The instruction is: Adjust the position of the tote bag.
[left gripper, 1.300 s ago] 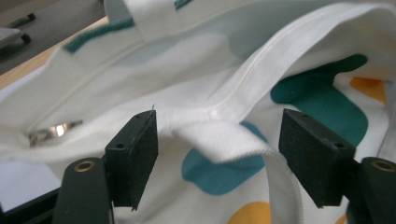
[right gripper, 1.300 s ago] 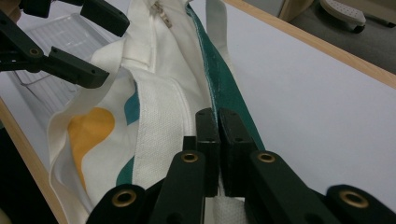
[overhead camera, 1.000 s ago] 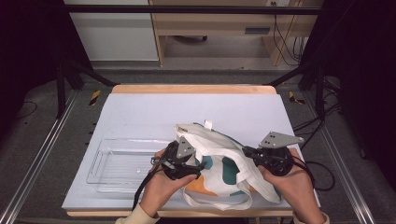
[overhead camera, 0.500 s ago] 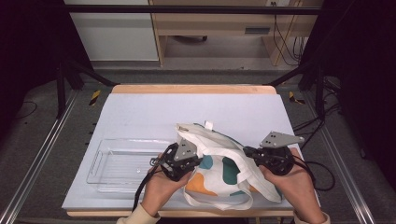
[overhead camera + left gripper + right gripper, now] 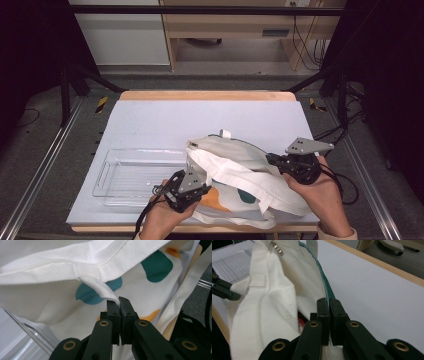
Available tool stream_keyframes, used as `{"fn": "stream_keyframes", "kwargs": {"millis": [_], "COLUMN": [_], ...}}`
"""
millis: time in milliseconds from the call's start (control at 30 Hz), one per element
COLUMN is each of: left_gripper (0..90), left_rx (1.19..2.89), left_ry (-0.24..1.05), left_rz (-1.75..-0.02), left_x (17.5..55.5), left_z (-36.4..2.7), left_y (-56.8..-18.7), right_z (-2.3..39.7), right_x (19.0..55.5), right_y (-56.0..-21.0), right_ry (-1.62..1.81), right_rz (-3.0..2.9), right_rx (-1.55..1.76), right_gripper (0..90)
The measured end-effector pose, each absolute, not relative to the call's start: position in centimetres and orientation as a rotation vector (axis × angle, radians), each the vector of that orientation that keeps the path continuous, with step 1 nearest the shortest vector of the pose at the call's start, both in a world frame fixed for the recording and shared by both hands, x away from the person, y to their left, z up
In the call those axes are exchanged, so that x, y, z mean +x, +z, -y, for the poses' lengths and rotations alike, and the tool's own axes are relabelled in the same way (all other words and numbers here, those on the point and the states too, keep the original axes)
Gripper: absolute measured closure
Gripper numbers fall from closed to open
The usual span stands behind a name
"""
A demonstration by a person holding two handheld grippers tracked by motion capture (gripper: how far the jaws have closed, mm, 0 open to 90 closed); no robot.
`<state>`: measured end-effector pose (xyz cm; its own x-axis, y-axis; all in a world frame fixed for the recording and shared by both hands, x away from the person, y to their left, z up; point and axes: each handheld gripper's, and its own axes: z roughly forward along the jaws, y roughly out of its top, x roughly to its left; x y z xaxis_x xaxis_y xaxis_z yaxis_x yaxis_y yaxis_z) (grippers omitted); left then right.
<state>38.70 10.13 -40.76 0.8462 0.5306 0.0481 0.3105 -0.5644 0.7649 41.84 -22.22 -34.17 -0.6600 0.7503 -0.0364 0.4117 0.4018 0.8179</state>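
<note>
Cloth bag [image 5: 235, 172], white with teal and orange blotches, lies crumpled at the lower centre of the high view, on the pale table [image 5: 165, 120], between two hands. At lower centre-left, the left hand-held gripper [image 5: 204, 176] has just closed its jaws; in the left gripper view its jaws [image 5: 119, 305] are pressed together on the very tip of a narrow white fabric loop [image 5: 98, 285] hanging from the bag's hemmed rim. At centre-right, the right hand-held gripper [image 5: 270, 159] is likewise clamped; in the right gripper view it [image 5: 329, 305] pinches a thin edge trimmed in green [image 5: 322, 275].

Risks, as a judgement: the left grip holds so little cloth that any pull apart could slide the loop free and drop that side. The right grip sits on a single thin edge, so it may lift one layer and leave the mouth closed. Pulling the two sides unevenly could twist the bag or drag it off the near table edge, where it already overhangs. A clear plastic tray [image 5: 135, 172] lies just left of the bag and could be nudged by the left hand [image 5: 162, 220].
</note>
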Motion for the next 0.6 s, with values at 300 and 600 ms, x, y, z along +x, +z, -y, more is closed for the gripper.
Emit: {"fn": "stream_keyframes", "kwargs": {"millis": [300, 600], "left_gripper": [88.4, 88.4], "left_rx": [2.259, 2.304], "left_ry": [0.323, 0.316], "left_rz": [-0.602, -0.584], "left_x": [37.2, 36.3], "left_z": [-10.9, -11.1], "left_y": [-42.1, -42.8], "right_z": [23.7, 25.3], "right_x": [43.0, 43.7], "right_y": [-35.7, -37.3], "right_ry": [1.129, 1.100], "right_rz": [-2.241, -2.236], "right_rx": [1.079, 1.154], "right_gripper": [88.0, 88.0]}}
